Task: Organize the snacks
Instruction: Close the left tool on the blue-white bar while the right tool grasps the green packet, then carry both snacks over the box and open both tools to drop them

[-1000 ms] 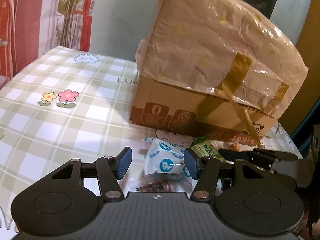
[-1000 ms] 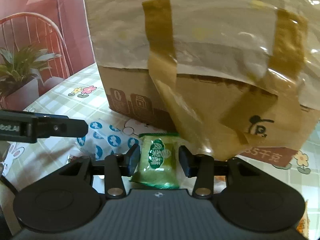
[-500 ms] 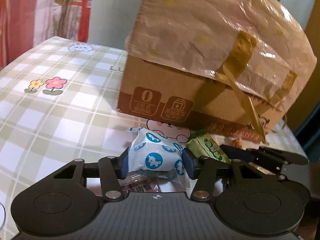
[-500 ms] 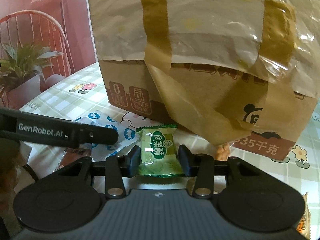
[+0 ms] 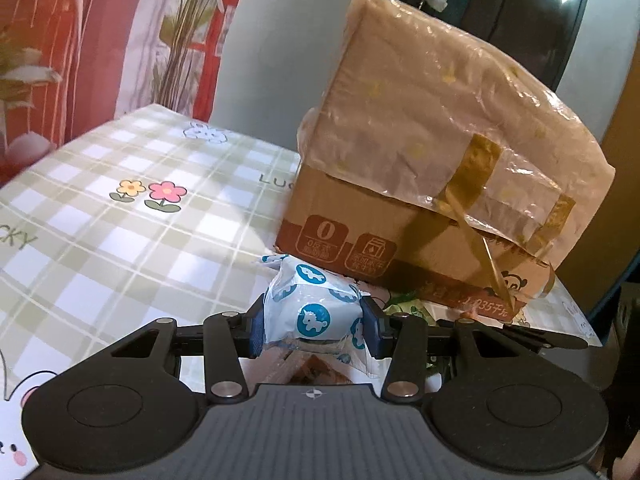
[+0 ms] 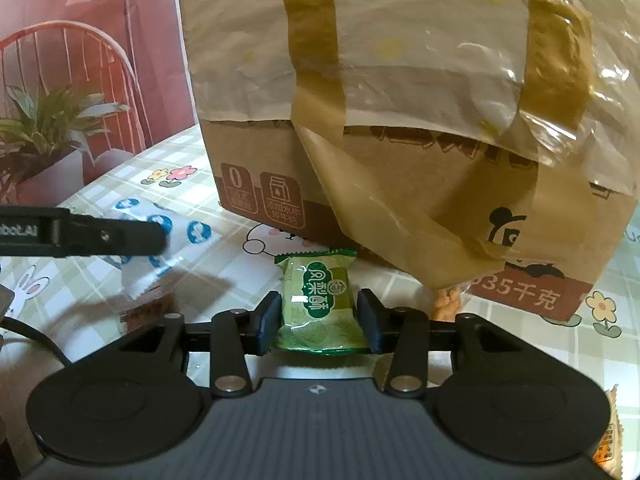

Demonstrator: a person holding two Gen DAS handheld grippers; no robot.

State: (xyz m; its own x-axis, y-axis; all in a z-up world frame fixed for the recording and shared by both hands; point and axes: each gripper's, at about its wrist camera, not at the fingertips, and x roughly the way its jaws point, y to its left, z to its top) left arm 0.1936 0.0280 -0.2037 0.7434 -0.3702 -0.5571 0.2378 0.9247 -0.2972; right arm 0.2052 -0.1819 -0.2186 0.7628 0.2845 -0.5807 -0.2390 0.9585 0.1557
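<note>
A white snack packet with blue unicorn dots (image 5: 308,300) sits between the blue pads of my left gripper (image 5: 313,330). Its jaws are closing and both pads press the packet's sides. In the right wrist view a green snack packet (image 6: 318,292) lies between the black pads of my right gripper (image 6: 319,320), which touch both of its sides. Both packets are just in front of a big cardboard box (image 5: 420,184) covered with taped plastic film. One finger of the left gripper (image 6: 100,236) crosses the right wrist view at the left.
The table carries a green checked cloth (image 5: 120,240) with flower and rabbit prints. A brown snack wrapper (image 5: 316,372) lies under the left gripper. An orange snack (image 6: 446,306) rests at the box's foot, and another packet (image 6: 608,440) at the right edge. A potted plant (image 6: 40,128) stands beyond the table.
The left gripper went from open with the white-and-blue packet ahead of it to closed on that packet, and shifted relative to the box. The right gripper stayed put with the green packet.
</note>
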